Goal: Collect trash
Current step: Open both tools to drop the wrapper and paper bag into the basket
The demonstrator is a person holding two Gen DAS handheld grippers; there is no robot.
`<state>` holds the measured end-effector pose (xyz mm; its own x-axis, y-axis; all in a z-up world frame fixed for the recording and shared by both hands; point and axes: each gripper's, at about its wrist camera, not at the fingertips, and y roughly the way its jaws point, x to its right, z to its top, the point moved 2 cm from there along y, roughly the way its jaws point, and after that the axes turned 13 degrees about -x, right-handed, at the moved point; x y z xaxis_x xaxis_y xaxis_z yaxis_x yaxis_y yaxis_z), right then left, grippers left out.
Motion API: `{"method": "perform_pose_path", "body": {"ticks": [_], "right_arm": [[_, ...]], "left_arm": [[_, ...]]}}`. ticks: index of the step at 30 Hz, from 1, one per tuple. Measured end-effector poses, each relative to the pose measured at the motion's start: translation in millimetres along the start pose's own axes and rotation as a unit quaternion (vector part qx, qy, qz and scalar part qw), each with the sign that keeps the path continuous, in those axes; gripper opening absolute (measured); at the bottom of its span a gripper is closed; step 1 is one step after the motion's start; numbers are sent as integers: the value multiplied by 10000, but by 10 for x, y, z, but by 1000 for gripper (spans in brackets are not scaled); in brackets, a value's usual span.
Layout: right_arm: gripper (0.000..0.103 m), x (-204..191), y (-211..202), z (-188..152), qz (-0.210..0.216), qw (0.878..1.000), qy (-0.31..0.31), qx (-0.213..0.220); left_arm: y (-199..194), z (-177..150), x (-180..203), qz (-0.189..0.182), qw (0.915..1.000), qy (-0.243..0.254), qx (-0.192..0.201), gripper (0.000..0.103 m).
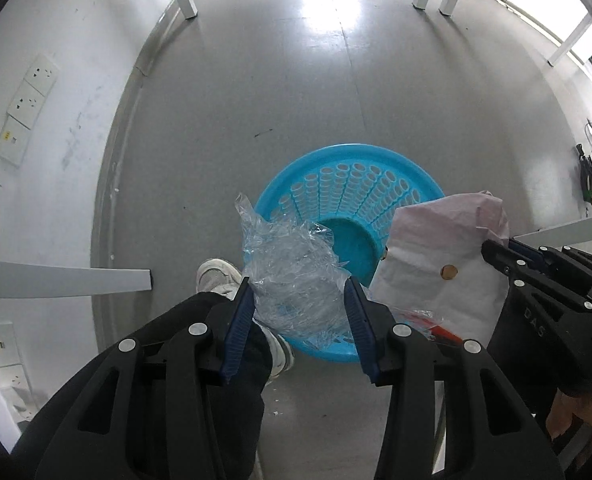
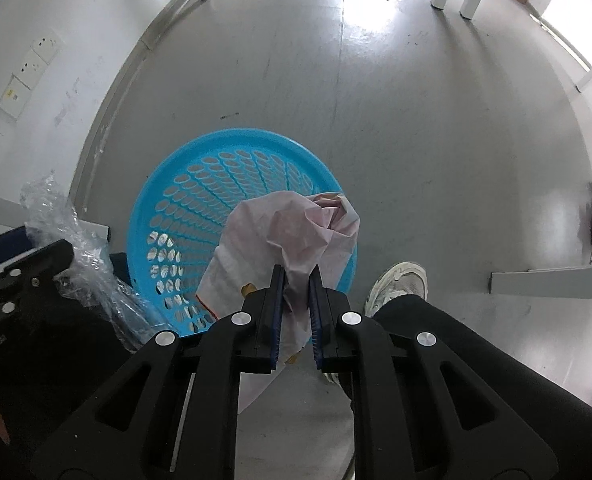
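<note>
Left tongs (image 1: 300, 316) pinch a crumpled wad of clear plastic film (image 1: 292, 268) between the blue pads, jaws part-spread to the width of the wad. The film hangs just above the near-left rim of the blue basket (image 1: 360, 184), which stands on the grey floor near the wall. Judged light, springy and slick — it could puff out or slide off the pads; a grip across the dense middle of the wad looks better than one on a loose flap.

Right tongs (image 2: 296, 316) are nearly pressed together, pinching a gathered fold of a pale pink paper bag (image 2: 292, 232). The bag hangs over the near-right part of the basket (image 2: 168, 184), its crumpled top above the opening, its lower end trailing below the pads. Judged light and soft, likely to tear if tugged; the bunched fold gives the firmest hold.

Both pieces sit over or just beside the basket mouth — release into it looks like the step in hand. Basket bottom appears bare where it shows.

A person's shoe (image 2: 400, 284) stands on the floor just right of the basket.
</note>
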<state>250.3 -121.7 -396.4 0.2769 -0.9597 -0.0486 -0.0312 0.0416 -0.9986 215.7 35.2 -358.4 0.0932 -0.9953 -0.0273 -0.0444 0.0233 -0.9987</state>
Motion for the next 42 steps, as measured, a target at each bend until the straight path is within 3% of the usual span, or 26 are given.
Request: {"method": "perform_pose_path", "body": {"ticks": [2,4,5,6,7,16,21,30,34,42], "right_arm": [[15,-16,7,12,-9,10000,-26,-18],[20,15,-15,3,10,10000,-52,9],[29,12,-13,12,23,10000,-49,12],[37,6,-13,10,36,10000,-35,21],[38,18,-17,7,43,10000,-15,33],[40,-23,-87,-173,-74,9999,-2,-116],[47,-111,-399,-372,-108,9995,-182,251],[55,-191,-922,-753,-118,9961,-409,772],[65,-196,-1198,-977,-116,9926,-515,1094],[76,-118,-1719,-1376,-63,9859,-676,1528]], "left_arm": [[-26,29,46,-46,10000,35,-5,46],[-26,60,20,-209,9997,106,73,53],[-76,62,38,-254,9994,150,166,57],[-71,80,43,-266,9993,168,224,69],[-85,89,46,-266,9991,157,297,76],[-217,-18,-73,-508,9972,-250,487,77],[-382,-154,-148,-362,9964,-285,718,77],[-686,-522,-220,-419,9932,-205,1069,78],[-845,-728,-207,-369,9914,-94,1254,80],[-1382,-1224,-210,-286,9820,69,1868,85]]}}
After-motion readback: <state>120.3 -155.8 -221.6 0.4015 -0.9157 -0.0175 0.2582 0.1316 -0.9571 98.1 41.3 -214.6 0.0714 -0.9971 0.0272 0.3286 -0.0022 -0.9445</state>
